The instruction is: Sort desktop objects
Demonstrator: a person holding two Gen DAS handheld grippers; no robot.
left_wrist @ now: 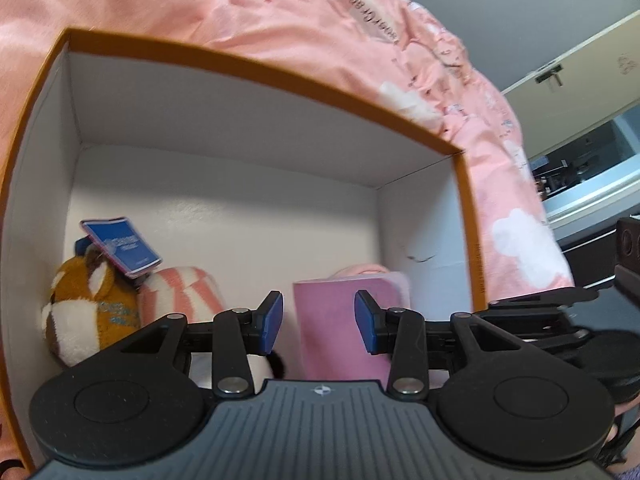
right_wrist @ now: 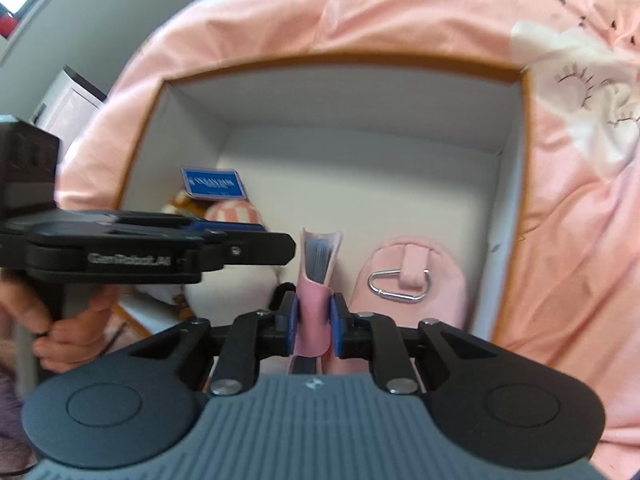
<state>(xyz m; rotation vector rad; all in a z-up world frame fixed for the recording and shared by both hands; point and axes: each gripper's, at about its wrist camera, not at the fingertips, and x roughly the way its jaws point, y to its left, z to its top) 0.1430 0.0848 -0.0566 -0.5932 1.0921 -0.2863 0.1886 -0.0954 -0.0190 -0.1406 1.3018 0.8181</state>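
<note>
An orange-rimmed cardboard box (left_wrist: pixel 256 72) with white inner walls lies on a pink bedsheet; it also shows in the right wrist view (right_wrist: pixel 344 59). My right gripper (right_wrist: pixel 314 322) is shut on a pink notebook (right_wrist: pixel 316 304) and holds it upright over the box. The notebook (left_wrist: pixel 340 320) also shows in the left wrist view. My left gripper (left_wrist: pixel 319 322) is open and empty, its jaws on either side of the notebook's face without touching it. In the box lie a brown and white plush toy (left_wrist: pixel 92 308) with a blue tag (left_wrist: pixel 120 246) and a pink pouch (right_wrist: pixel 416 280) with a carabiner.
A pink and white striped soft item (left_wrist: pixel 180 292) lies beside the plush toy. The pink bedsheet (right_wrist: pixel 580 220) surrounds the box. A white cabinet door (left_wrist: pixel 580 64) and dark shelves stand at the far right of the left wrist view.
</note>
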